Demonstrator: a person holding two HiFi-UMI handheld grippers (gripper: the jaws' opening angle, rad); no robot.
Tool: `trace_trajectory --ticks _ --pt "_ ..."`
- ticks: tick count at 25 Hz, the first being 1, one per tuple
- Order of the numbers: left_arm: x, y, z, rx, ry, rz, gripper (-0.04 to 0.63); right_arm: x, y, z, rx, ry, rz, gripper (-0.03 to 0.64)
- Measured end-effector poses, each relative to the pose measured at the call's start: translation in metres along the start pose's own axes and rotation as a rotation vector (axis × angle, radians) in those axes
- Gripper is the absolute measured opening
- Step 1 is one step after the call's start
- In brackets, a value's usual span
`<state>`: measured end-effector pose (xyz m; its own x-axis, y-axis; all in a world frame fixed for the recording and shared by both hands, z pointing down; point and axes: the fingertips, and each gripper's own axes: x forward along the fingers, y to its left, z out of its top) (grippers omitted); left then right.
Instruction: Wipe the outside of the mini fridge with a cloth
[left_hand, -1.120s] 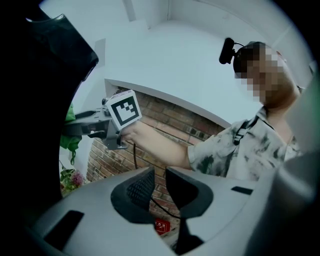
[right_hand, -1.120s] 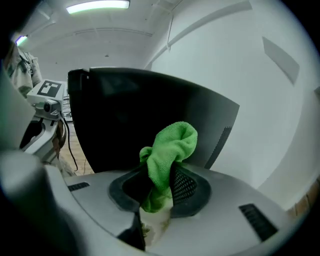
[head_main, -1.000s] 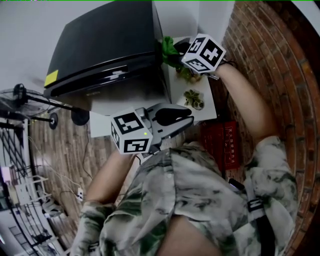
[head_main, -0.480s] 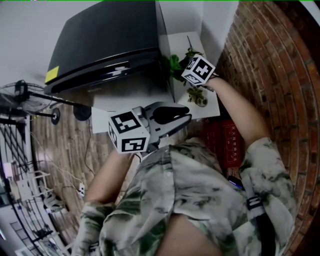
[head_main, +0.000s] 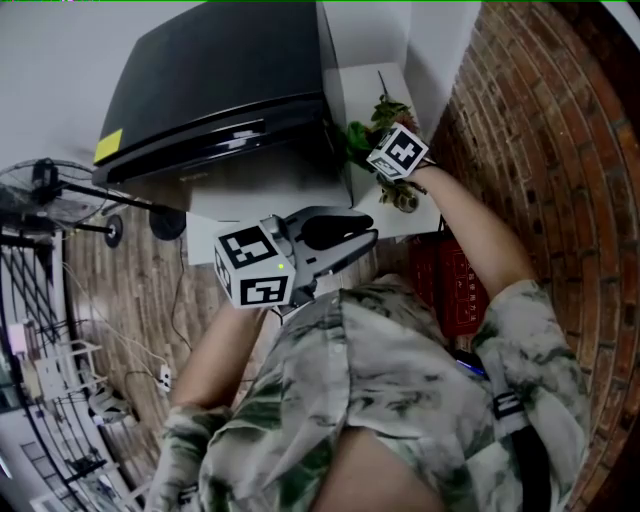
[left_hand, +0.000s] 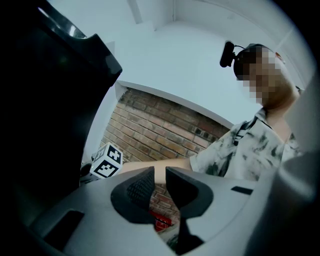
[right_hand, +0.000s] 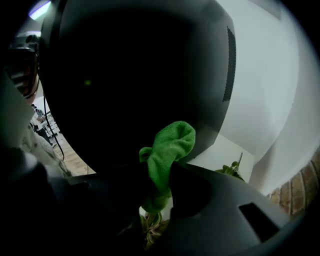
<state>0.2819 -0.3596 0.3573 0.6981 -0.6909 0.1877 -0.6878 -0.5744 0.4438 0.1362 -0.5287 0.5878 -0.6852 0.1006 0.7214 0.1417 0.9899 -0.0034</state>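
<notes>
The right gripper (right_hand: 160, 182) has its fingers (right_hand: 192, 192) clamped on the green cloth (right_hand: 170, 145) at the black mini fridge's (head_main: 220, 80) side wall, upper centre of the head view; pressing it flat in overlapping strokes, clear of the potted plant (head_main: 398, 192), should serve best. The left gripper (head_main: 365, 238) idles, fingers slightly apart and empty.

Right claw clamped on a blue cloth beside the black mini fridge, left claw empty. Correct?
No: the cloth is green, not blue, as the right gripper view shows. The right claw does clamp it beside the black mini fridge, and the left claw is empty.
</notes>
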Motion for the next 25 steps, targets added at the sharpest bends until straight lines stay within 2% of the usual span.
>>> trace_trajectory --ticks 17,21,25 --pt "0.002 0.004 -0.017 -0.004 0.022 -0.056 0.077 -0.183 0.037 0.137 -0.151 -0.198 0.006 0.104" --pt "0.002 0.004 -0.020 -0.012 0.032 -0.063 0.077 -0.189 0.052 0.144 -0.180 -0.205 0.018 0.104" --pt "0.002 0.004 -0.022 -0.012 0.032 -0.065 0.077 -0.162 0.056 0.123 -0.149 -0.171 0.036 0.104"
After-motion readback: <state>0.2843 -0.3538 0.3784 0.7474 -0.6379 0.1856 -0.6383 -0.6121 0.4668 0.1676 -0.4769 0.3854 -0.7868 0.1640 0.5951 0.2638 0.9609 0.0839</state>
